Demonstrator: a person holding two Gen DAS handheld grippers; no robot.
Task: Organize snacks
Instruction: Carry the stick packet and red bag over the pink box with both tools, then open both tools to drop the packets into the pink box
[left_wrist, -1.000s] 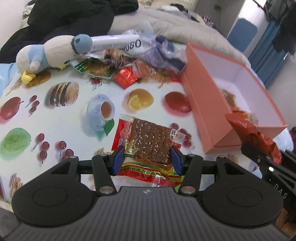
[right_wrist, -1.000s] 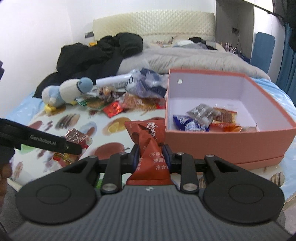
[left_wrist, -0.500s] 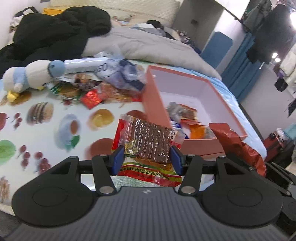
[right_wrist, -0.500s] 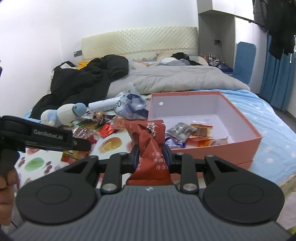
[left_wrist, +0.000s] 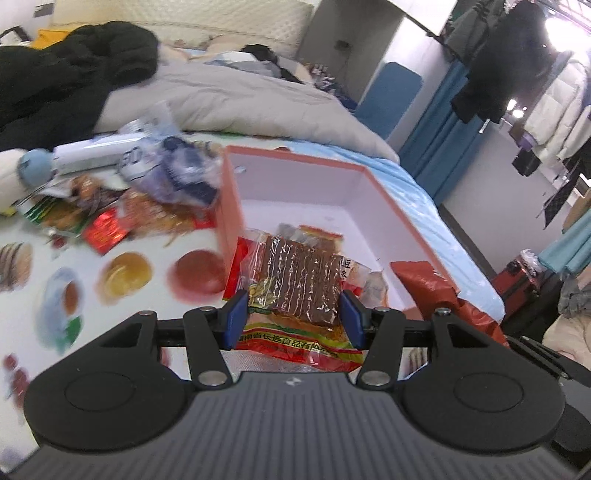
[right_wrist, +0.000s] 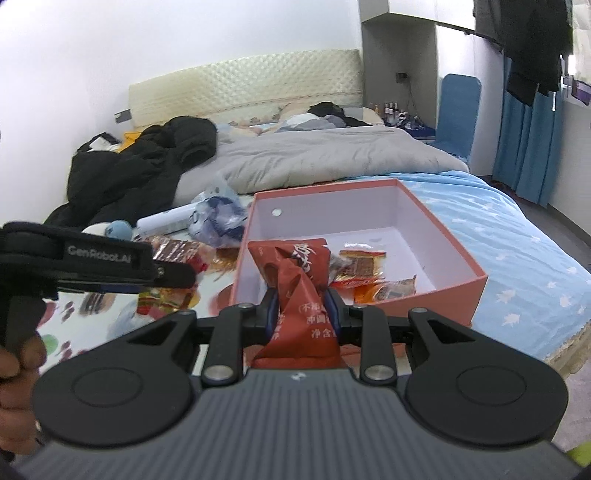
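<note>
My left gripper (left_wrist: 293, 314) is shut on a clear packet of brown snack strips (left_wrist: 301, 280) with a red and yellow label, held above the near left corner of the open pink box (left_wrist: 373, 177). My right gripper (right_wrist: 300, 309) is shut on a crumpled red snack bag (right_wrist: 295, 273), raised in front of the same pink box (right_wrist: 476, 275). Several small wrapped snacks (right_wrist: 364, 266) lie inside the box. The red bag (left_wrist: 439, 288) shows at the right of the left wrist view. The left gripper's body (right_wrist: 92, 254) shows at the left of the right wrist view.
A heap of loose snack packets (left_wrist: 122, 210) and a crumpled plastic bag (left_wrist: 177, 173) lie left of the box on the fruit-print cloth (left_wrist: 122, 273). A plush toy (left_wrist: 22, 173), a black jacket (right_wrist: 140, 166) and a grey duvet (right_wrist: 325, 155) lie behind. A hand (right_wrist: 14, 369) grips the left tool.
Both grippers have risen and swung right toward the pink box, each still holding its packet. The box now fills the middle of both views, and more of the room shows behind.
</note>
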